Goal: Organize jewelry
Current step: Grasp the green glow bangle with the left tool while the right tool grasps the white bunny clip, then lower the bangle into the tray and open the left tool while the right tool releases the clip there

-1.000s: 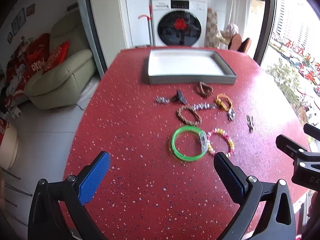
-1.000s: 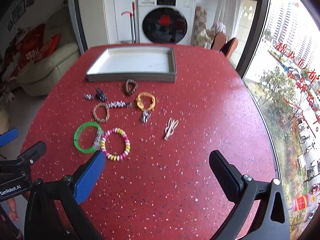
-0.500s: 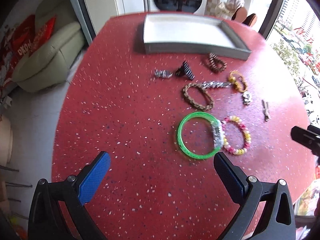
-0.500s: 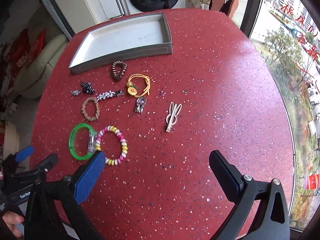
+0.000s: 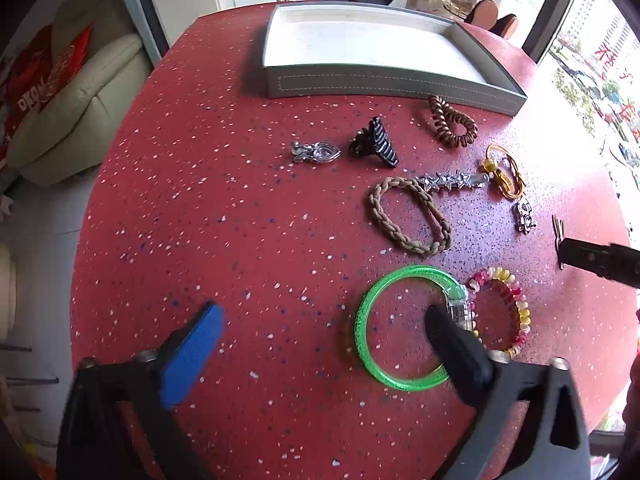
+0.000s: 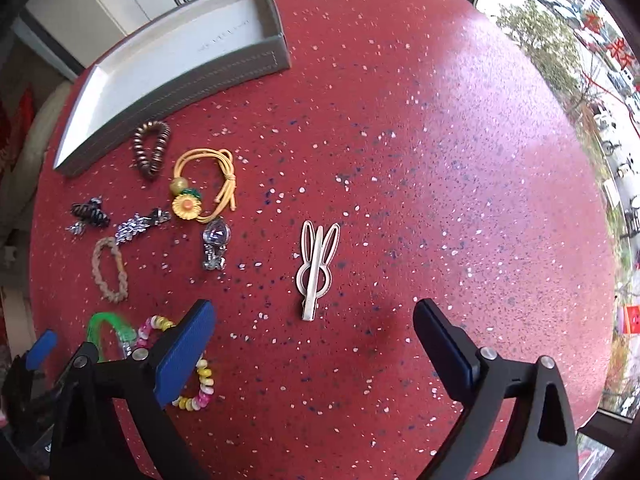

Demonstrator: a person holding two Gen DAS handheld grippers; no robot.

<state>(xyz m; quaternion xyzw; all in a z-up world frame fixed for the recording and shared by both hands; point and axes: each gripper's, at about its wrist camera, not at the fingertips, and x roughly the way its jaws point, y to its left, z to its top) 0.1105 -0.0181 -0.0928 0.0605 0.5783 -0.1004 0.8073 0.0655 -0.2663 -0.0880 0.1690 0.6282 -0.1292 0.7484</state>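
Note:
Jewelry lies loose on a red speckled table point(image 5: 240, 220). My left gripper point(image 5: 320, 316) is open and low over the table; its black finger overlaps the inside of the green bangle point(image 5: 368, 300), beside a pink-yellow beaded bracelet point(image 5: 516, 304). My right gripper point(image 6: 314, 308) points straight down over a silver rabbit-ear hair clip point(image 6: 316, 264). Its jaws are closing, the clip's lower end lies between them, and the pads stay well apart from it. The grey tray point(image 5: 380, 80) with a white floor stands at the far side with nothing in it.
Between the tray and the bangle lie a braided brown bracelet point(image 5: 408, 216), a brown spiral hair tie point(image 5: 452, 122), a striped black claw clip point(image 5: 376, 142), silver clips point(image 5: 316, 151) and a yellow flower hair tie point(image 6: 208, 184). A sofa point(image 5: 80, 112) stands off the table's left edge.
Both grippers have sunk toward the table and tipped downward. The left one's black finger now overlaps the green bangle. The right one has come over the rabbit clip with slightly narrower jaws.

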